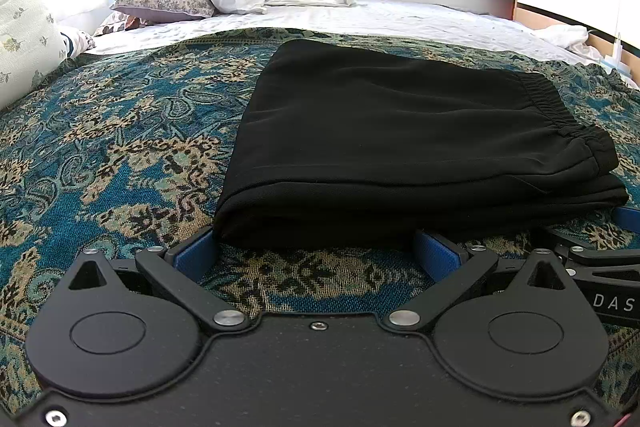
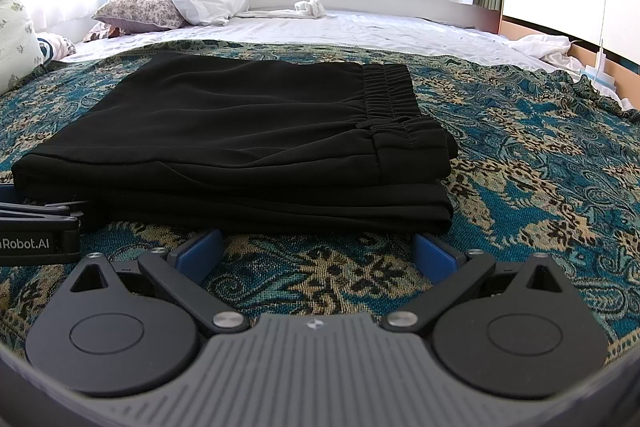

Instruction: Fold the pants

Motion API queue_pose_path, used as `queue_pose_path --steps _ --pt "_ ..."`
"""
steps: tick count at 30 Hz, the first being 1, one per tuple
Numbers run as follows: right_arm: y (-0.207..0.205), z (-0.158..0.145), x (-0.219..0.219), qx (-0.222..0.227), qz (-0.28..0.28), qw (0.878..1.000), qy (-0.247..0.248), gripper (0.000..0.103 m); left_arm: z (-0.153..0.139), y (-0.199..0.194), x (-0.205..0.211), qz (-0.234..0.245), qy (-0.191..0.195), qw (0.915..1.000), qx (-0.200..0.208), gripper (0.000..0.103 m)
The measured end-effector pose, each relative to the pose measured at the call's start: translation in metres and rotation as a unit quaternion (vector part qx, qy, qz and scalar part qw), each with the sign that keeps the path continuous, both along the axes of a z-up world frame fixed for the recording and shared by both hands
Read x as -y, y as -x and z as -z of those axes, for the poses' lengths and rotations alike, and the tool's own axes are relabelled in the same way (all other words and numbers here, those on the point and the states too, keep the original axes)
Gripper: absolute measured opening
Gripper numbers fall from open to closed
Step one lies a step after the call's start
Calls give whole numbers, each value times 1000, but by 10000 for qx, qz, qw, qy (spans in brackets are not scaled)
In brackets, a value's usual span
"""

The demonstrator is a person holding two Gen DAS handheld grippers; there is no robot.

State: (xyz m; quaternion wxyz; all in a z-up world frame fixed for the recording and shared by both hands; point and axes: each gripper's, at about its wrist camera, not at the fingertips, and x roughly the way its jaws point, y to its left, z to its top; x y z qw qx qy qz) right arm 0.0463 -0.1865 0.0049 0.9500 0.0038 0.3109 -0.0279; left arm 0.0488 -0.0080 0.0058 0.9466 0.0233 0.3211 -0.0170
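Your left tongs (image 1: 316, 247) and right tongs (image 2: 316, 247) rest spread wide, holding nothing, just short of the folded black pants (image 1: 400, 139) on the bedspread (image 1: 120, 147), apparently finished.

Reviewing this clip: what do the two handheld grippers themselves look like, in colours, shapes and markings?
The left gripper is black: a smooth flat body, two teardrop-shaped discs, bar linkages with silver rivets, blue finger pads. The right gripper has the same build, but its body is ribbed grey. White lettering runs along their sides, partly cut off: "DAS" and "Robot.AI". No cables, hands or sleeves show.
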Motion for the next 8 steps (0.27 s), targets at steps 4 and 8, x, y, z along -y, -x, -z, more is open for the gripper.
queue_pose_path --steps 4,8 --pt "0 0 0 2 0 10000 0 103 0 0 0 3 -3 10000 7 103" --pt "0 0 0 9 0 10000 0 103 0 1 0 7 3 10000 19 103"
